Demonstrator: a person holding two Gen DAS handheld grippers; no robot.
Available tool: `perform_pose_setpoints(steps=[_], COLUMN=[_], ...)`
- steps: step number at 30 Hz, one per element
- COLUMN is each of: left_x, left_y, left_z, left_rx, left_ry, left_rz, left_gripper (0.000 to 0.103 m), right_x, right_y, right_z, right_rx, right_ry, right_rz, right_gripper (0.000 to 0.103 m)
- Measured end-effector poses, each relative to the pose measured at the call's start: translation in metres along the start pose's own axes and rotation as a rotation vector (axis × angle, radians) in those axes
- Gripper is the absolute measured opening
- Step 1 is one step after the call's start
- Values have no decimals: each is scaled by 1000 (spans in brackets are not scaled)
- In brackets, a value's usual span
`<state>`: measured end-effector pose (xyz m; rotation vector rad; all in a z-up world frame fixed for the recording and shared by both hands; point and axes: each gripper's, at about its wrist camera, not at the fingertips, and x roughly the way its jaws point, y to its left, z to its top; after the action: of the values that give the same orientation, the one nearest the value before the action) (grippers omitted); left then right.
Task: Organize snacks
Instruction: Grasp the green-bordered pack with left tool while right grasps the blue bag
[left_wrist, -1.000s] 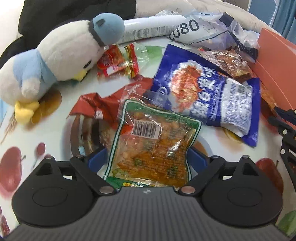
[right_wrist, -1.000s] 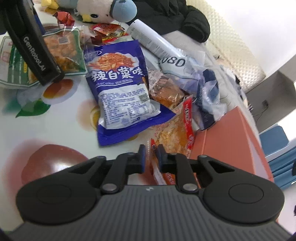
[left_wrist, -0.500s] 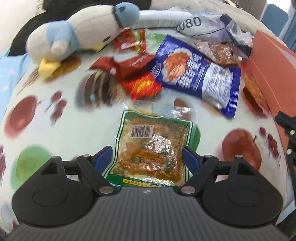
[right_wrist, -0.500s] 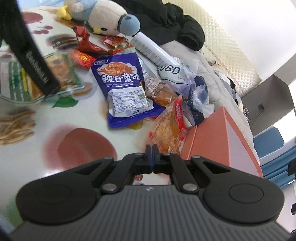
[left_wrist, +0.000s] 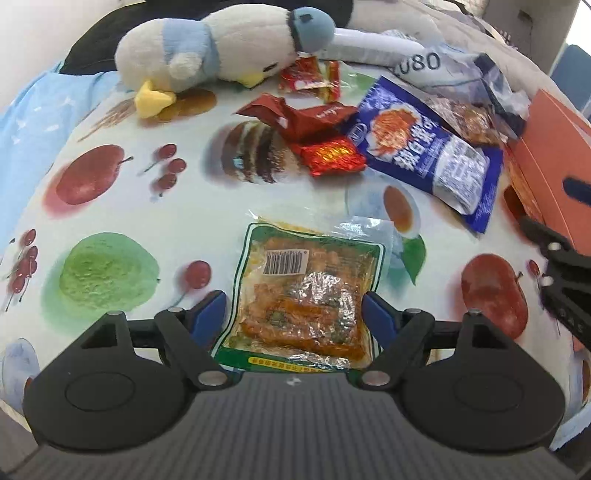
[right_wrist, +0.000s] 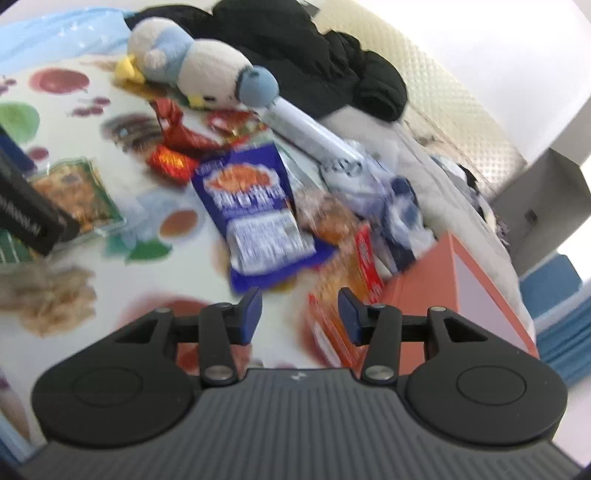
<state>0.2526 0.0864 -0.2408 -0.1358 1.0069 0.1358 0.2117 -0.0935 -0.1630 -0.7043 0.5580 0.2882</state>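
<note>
My left gripper (left_wrist: 295, 314) has its jaws wide, one on each side of a green-edged snack packet (left_wrist: 303, 295) that lies between them; whether the pads touch it I cannot tell. The packet also shows in the right wrist view (right_wrist: 79, 195). My right gripper (right_wrist: 301, 310) is open and empty above the table, just left of an orange-red snack bag (right_wrist: 347, 288). A blue snack bag (left_wrist: 428, 147) (right_wrist: 255, 218), a dark red wrapper (left_wrist: 303, 114) and a small red foil packet (left_wrist: 332, 155) lie further back.
An orange box (left_wrist: 554, 147) (right_wrist: 461, 291) stands at the right. A plush bird (left_wrist: 221, 48) (right_wrist: 199, 74), a white tube (left_wrist: 369, 40), a clear bag marked 080 (left_wrist: 443, 66) and black clothing (right_wrist: 314, 55) lie at the back. The tablecloth (left_wrist: 110, 221) has a fruit print.
My left gripper has drawn the green-edged packet back away from the pile. My right gripper was shut on the orange-red bag, has released it, pulled back and now stands open.
</note>
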Motion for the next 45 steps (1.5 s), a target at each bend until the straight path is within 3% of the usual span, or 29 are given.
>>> perform_pose_setpoints(steps=[1, 4, 8, 11, 14, 19, 23, 30, 37, 45], left_x=[0, 3, 8, 12, 15, 18, 20, 19, 10, -10], left_y=[3, 12, 19, 21, 20, 20, 21, 23, 21, 19], left_z=[1, 5, 9, 11, 13, 17, 21, 25, 17, -9], left_rx=[-7, -27, -41, -59, -54, -49, -48, -72, -79, -75], left_ry=[-1, -3, -8, -5, -10, -18, -19, -15, -6, 3], left_rz=[-1, -11, -18, -26, -24, -34, -48, -64, -77, -74], left_gripper=[83, 83, 83, 83, 84, 84, 84, 83, 81, 80], right_x=[4, 17, 43, 65, 83, 109, 134, 166, 134, 91], right_y=[1, 2, 0, -2, -5, -16, -17, -42, -24, -17], right_z=[6, 20, 36, 41, 45, 53, 58, 60, 54, 37], right_rx=[-1, -12, 2, 7, 9, 35, -6, 187, 131, 202], right_ry=[-8, -51, -71, -53, -30, 18, 135, 268, 224, 210], right_rz=[11, 55, 167, 196, 292, 320, 381, 566, 530, 457], right_gripper=[68, 81, 81, 81, 83, 86, 86, 87, 65, 59])
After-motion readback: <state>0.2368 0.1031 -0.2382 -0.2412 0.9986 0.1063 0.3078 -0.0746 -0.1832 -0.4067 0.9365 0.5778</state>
